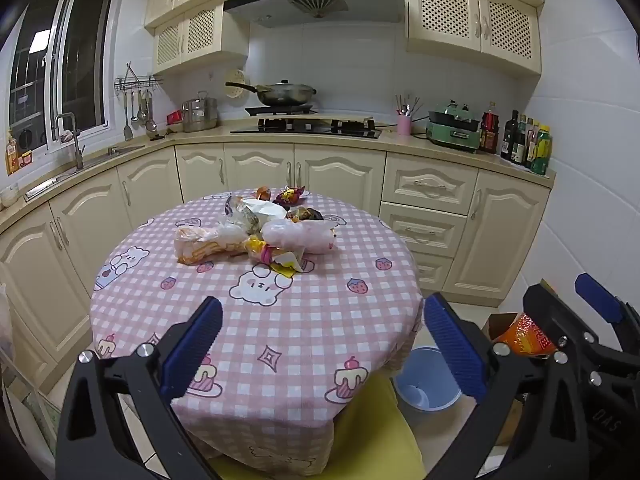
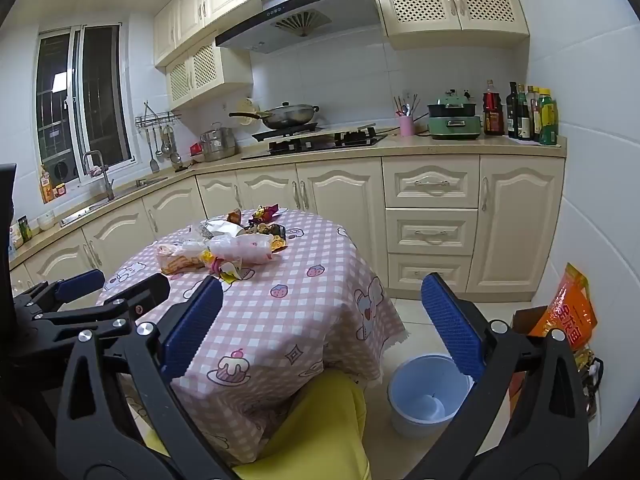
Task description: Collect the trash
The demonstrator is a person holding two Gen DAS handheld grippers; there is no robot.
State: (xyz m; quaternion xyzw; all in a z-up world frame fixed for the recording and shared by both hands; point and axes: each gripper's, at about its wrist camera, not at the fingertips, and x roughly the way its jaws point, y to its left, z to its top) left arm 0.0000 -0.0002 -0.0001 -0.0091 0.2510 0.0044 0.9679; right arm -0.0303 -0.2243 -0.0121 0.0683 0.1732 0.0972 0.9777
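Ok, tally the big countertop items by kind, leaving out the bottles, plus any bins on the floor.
Wok: 1
Steel pot: 1
Green electric cooker: 1
Pink utensil cup: 1
Bin: 1
Total: 5

Cream kitchen here, cabinets (image 1: 332, 172) curving along the counter (image 1: 400, 142) under white tiled walls (image 2: 580, 160). Up top, lattice-door cupboards (image 1: 472, 20) flank a range hood (image 1: 316, 0). On the hob (image 1: 308, 126) sits a lidded wok (image 1: 286, 94). Dark window (image 1: 60, 64) on the left, night outside, tap (image 1: 72, 136) and sink below it. Utensils hang from a rail (image 1: 138, 84). Bottles (image 2: 524, 114) crowd the right corner beside a green cooker (image 2: 454, 120). Pale floor tiles (image 2: 416, 312), and a round table draped in a pink checked cloth (image 1: 304, 312).
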